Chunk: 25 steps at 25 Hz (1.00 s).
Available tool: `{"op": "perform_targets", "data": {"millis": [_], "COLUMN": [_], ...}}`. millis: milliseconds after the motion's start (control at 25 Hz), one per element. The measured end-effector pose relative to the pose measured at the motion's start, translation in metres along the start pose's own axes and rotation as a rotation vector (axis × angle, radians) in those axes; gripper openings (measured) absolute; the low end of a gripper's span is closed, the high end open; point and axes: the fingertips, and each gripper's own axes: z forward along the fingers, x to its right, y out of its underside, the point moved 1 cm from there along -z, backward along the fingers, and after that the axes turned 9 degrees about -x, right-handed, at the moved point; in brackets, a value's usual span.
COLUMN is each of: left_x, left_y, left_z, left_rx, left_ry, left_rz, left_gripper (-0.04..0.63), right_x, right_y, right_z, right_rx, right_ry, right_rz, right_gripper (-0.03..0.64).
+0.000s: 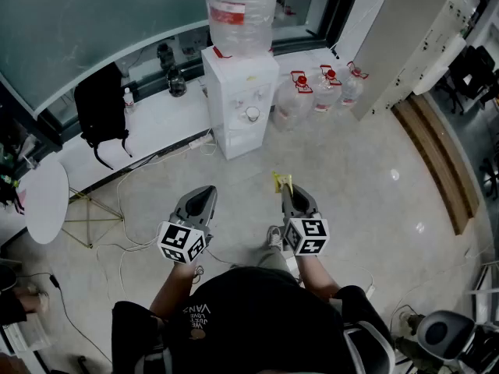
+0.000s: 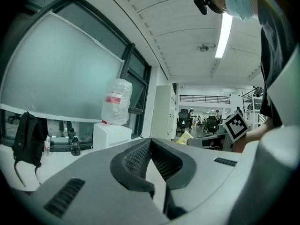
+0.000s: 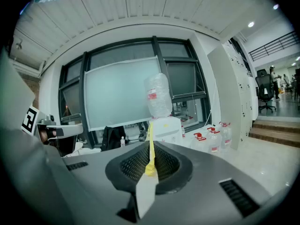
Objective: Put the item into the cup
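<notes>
My right gripper (image 1: pixel 287 190) is shut on a thin yellow packet (image 1: pixel 281 181), which sticks up from between the jaws. In the right gripper view the yellow packet (image 3: pixel 150 146) stands pinched upright at the tip of the right gripper (image 3: pixel 151 150). My left gripper (image 1: pixel 207 192) hangs beside it at the same height, shut, with nothing between its fingers; its jaws meet at the tip of the left gripper (image 2: pixel 151 141). Both point toward a white water dispenser (image 1: pixel 240 100). I cannot make out a cup in any view.
A large water bottle (image 1: pixel 240 10) sits upside down on the dispenser. Three spare bottles (image 1: pixel 323 90) stand to its right. A black backpack (image 1: pixel 103 104) rests on the low ledge at left, a round white table (image 1: pixel 44 201) stands nearer, and cables (image 1: pixel 125 248) lie across the floor.
</notes>
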Motion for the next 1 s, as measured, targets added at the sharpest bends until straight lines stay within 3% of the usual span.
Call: {"op": "perform_targets", "data": {"millis": [360, 1000], "left_x": [-0.013, -0.055], "left_y": [0.005, -0.022], "left_z": [0.026, 0.195], "left_rx": [-0.020, -0.040], "left_ry": [0.009, -0.081], "left_rz": [-0.023, -0.077], "left_gripper": [0.019, 0.020], "right_x": [0.012, 0.111], "right_y": [-0.018, -0.061], "right_z": [0.027, 0.154], "right_rx": [0.012, -0.097], "right_ry": [-0.015, -0.136], "right_rz": [0.006, -0.028], "right_gripper": [0.052, 0.052]}}
